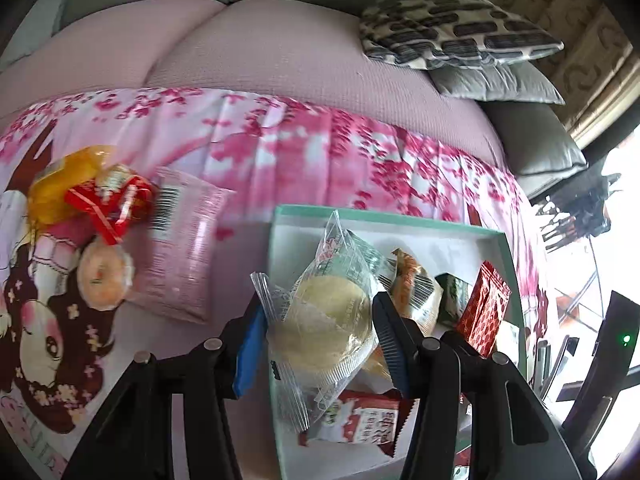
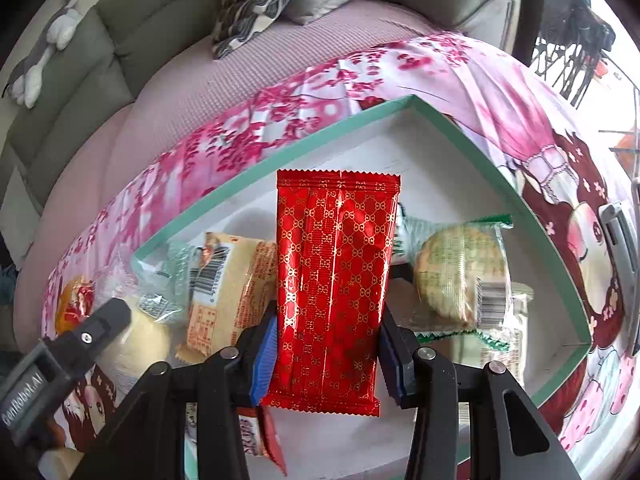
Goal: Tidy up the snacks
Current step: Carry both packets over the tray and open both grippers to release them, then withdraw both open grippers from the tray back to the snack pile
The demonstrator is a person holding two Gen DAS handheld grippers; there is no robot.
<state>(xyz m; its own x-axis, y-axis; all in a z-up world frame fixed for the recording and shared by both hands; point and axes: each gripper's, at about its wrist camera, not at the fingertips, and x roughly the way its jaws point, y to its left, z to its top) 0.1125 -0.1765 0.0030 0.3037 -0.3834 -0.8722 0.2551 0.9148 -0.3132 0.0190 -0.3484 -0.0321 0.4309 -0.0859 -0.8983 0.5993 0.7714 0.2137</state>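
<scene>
On the sofa, over a pink blossom-print cloth (image 1: pixel 280 148), sits a shallow white tray with a green rim (image 1: pixel 384 216), and much of what lies in it is hard to read. From the left wrist view, the tray's near end runs out of frame under the tongs, and a red-and-white packet (image 1: pixel 360 420) there is partly covered by the clear wrapper above it. Off the tray to the left, a blurred heap of snacks (image 1: pixel 92 200) and a pink packet (image 1: pixel 180 248) lie on the cloth; their labels cannot be made out. The left gripper (image 1: pixel 320 332) is clamped on a round pale cake in a clear wrapper (image 1: pixel 324 324), held between its pads above the tray's left edge. In the right wrist view, the right gripper (image 2: pixel 326 352) pinches a red foil packet with a gold pattern (image 2: pixel 332 280) by its sides, the packet standing up from the pads over the tray's middle. Behind it lie a yellow-wrapped snack (image 2: pixel 228 280) and a round biscuit in a green-edged wrapper (image 2: pixel 460 276), both partly hidden.
</scene>
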